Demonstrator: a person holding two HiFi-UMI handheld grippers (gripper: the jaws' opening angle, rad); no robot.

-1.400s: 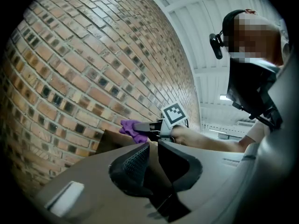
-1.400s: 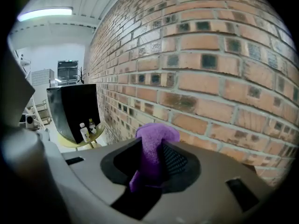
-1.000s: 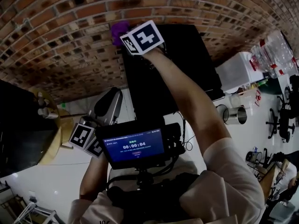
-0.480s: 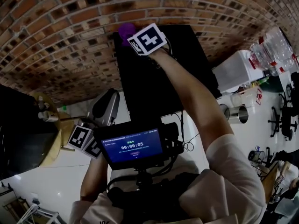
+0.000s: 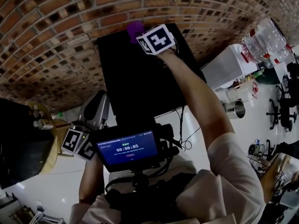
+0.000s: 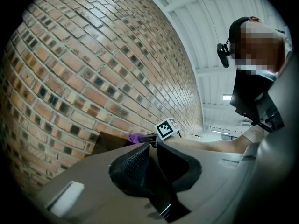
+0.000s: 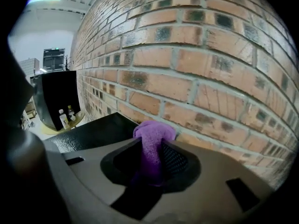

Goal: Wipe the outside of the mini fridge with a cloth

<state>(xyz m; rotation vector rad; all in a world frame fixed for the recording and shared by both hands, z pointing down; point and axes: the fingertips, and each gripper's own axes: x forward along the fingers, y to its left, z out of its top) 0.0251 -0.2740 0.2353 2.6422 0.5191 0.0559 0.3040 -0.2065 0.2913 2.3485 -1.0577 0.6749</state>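
The right gripper (image 7: 152,158) pinches a purple cloth (image 7: 153,135): both pads press into its sides, and a rounded wad bulges out beyond the tips toward 12 o'clock. That wad sits over the back edge of the mini fridge (image 5: 140,78), a black box whose flat top fills the upper middle of the head view; I cannot tell whether the cloth presses on the surface. Just behind the cloth rises a brick wall (image 5: 56,41), which covers the head view from 9 o'clock round to 1 o'clock. The right gripper's marker cube (image 5: 157,39) shows at 12 o'clock, with the bare forearm (image 5: 196,101) running down from it toward 5 o'clock. The left gripper (image 6: 150,160) has its jaws a narrow slit apart with nothing between them; it is well clear of the fridge, at 8 o'clock in the head view, and its own view looks along the wall at the far cloth and cube. A lit screen (image 5: 128,148) is mounted in front of the person's chest, near 6 o'clock. At 9 o'clock a round wooden table (image 5: 49,143) carries small bottles (image 5: 37,118). At 3 o'clock a steel can (image 5: 233,109) stands on the pale floor, and at 2 o'clock clear plastic bottles (image 5: 264,41) lie beside a white box (image 5: 224,69).
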